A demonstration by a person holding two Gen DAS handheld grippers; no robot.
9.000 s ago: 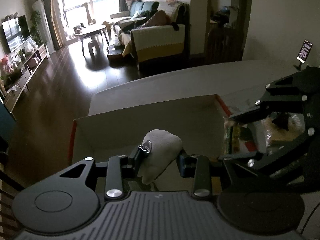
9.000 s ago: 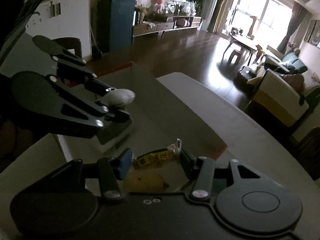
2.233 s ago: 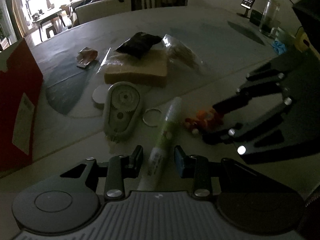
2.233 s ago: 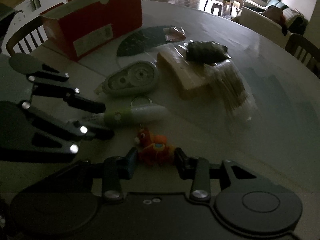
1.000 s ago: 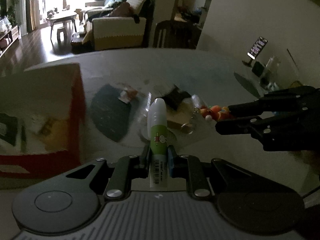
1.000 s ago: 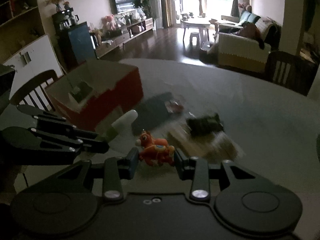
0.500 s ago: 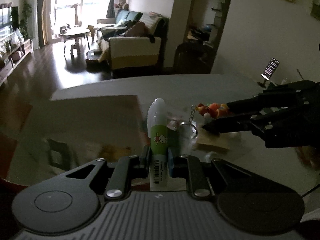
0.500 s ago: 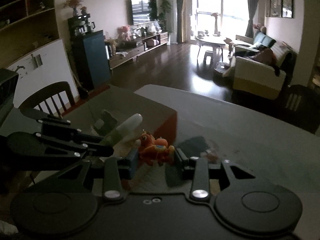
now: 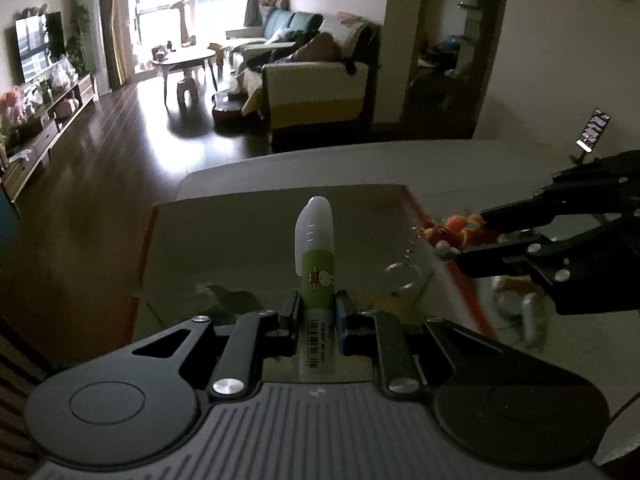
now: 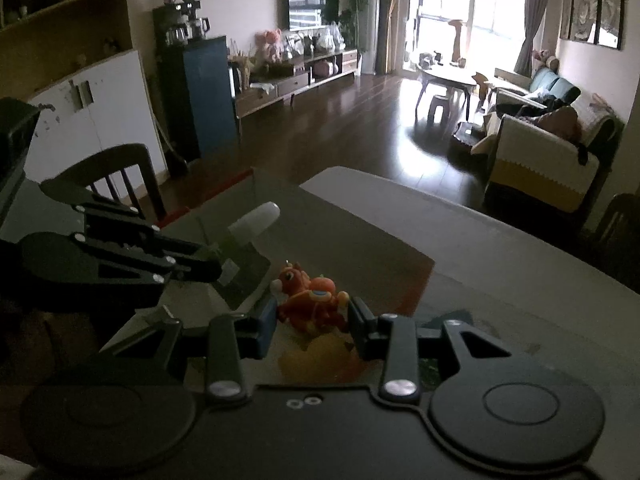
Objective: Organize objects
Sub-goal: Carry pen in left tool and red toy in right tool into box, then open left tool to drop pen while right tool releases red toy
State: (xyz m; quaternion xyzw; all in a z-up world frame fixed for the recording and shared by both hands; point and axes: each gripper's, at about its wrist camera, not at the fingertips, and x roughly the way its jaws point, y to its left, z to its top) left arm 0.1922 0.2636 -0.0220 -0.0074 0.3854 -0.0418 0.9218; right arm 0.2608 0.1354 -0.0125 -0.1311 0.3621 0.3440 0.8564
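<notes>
Both grippers are shown loaded above an open cardboard box (image 9: 248, 236) with red outer walls, which stands on a pale table (image 9: 360, 160). Left gripper (image 9: 317, 312): the jaws are closed on the lower body of a correction pen (image 9: 316, 264), which is held upright between them, its white cap pointing up and away from the camera; a green label with a small cartoon rabbit is seen on the barrel, and a barcode label below it. In the right wrist view the same pen (image 10: 256, 220) is seen tilted, cap outward, over the box interior. Right gripper (image 10: 313, 316): the jaws are clamped on an orange plush keychain (image 10: 310, 300), gripped at both sides of its body. In the left wrist view, this keychain (image 9: 452, 230) is seen at the tips of the right gripper, just at the box's right-hand wall, with a short chain and metal key ring (image 9: 400, 272) hanging from it into the box. A yellow item (image 10: 316, 356) is seen lying in the box beneath the right gripper; its nature cannot be told. Beyond the table, a dark wooden floor, a sofa (image 9: 316, 92) with a cream and yellow throw, a low coffee table (image 9: 184, 60) and a wall television (image 10: 306, 0) are visible. A phone on a stand (image 9: 592, 132) is seen at the far right of the table.
</notes>
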